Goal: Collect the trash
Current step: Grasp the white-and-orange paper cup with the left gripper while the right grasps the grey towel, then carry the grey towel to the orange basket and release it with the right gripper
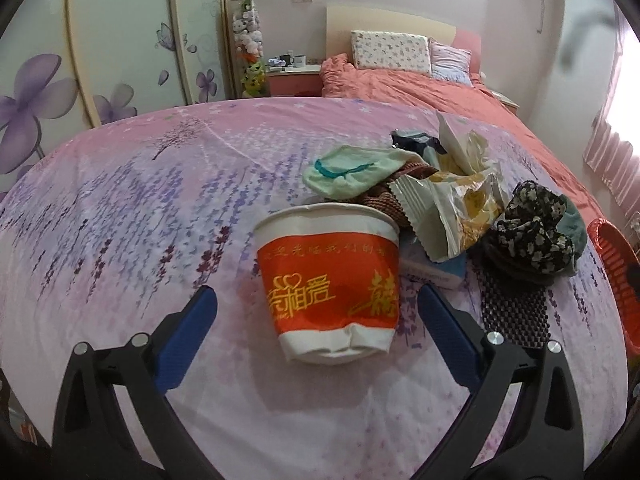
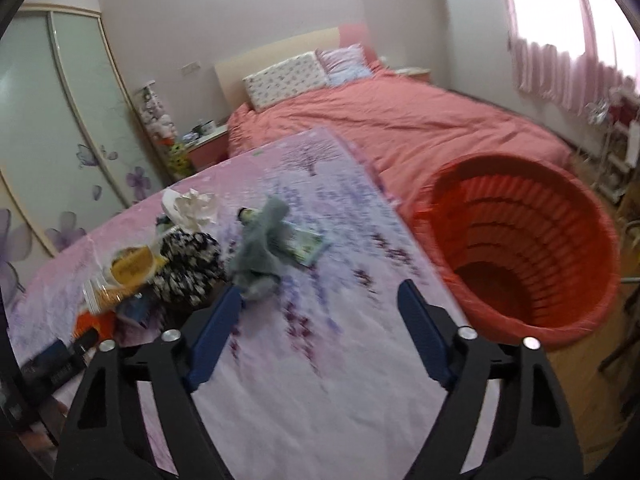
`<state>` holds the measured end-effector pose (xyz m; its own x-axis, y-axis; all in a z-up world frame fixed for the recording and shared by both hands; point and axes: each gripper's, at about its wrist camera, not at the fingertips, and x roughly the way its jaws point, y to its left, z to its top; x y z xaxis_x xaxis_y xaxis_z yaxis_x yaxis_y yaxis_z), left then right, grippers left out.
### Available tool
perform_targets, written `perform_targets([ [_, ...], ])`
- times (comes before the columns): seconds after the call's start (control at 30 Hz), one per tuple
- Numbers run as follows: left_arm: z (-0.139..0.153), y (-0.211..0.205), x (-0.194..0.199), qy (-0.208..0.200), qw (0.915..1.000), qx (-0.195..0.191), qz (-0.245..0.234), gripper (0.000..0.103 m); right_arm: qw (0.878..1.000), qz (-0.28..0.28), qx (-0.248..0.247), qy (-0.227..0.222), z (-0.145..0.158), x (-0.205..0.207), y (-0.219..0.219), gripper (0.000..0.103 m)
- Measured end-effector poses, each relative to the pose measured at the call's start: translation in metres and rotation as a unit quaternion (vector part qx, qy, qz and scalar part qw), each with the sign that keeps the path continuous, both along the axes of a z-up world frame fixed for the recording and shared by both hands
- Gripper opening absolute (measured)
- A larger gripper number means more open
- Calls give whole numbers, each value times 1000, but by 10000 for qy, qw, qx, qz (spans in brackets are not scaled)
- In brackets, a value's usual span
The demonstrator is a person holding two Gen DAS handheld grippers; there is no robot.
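Note:
A red and white paper cup [image 1: 328, 280] with a dented base leans on the lavender-print cloth [image 1: 140, 208]. My left gripper [image 1: 316, 295] is open, and its blue fingers [image 1: 188, 332] flank the cup's base without touching it. Behind the cup lie a white and yellow snack wrapper [image 1: 452, 208] and crumpled tissue [image 1: 464, 144]. In the right wrist view my right gripper [image 2: 320, 292] is open over bare cloth with nothing between its fingers. The round orange basket [image 2: 520, 248] stands just off the table's right edge. The yellow wrapper [image 2: 132, 268] and the tissue [image 2: 192, 204] lie to the left.
Clothes lie among the trash: a pale green cloth [image 1: 348, 172], a black floral cloth [image 1: 528, 228] and a grey cloth [image 2: 260, 248]. A small green packet [image 2: 308, 246] lies by the grey cloth. A bed with a coral cover [image 2: 400, 120] is beyond the table.

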<state>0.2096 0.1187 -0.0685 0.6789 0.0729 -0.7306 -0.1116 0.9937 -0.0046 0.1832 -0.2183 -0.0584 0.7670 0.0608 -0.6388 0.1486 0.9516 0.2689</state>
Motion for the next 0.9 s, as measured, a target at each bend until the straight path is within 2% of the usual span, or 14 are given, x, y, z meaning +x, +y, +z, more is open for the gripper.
perform_targets([
  [0.07,-2,0,5,47,10000,-9,-23,95,10000,78,1,50,-2,13,6,71],
  [0.13,-5,1,9,93,9999,-51,-55,92,9997,208,-27,102,-5,28,15,62],
  [0.3,-14,3,22,231,9995,-168,-91,86,9987,433,-39,284,-16,60,33,51],
  [0.47,-19,5,30,310,9990,-276,-171,78,9975,514,77,470,-24,68,37,38],
  [0.57,-20,5,32,299,9990,-257,-194,77,9967,631,49,508,-25,66,39,25],
  [0.63,-20,7,32,294,9990,-275,-207,76,9965,679,-3,485,-25,66,41,12],
  [0.9,-10,21,18,194,9992,-305,-155,76,9969,780,12,104,-4,52,38,8],
])
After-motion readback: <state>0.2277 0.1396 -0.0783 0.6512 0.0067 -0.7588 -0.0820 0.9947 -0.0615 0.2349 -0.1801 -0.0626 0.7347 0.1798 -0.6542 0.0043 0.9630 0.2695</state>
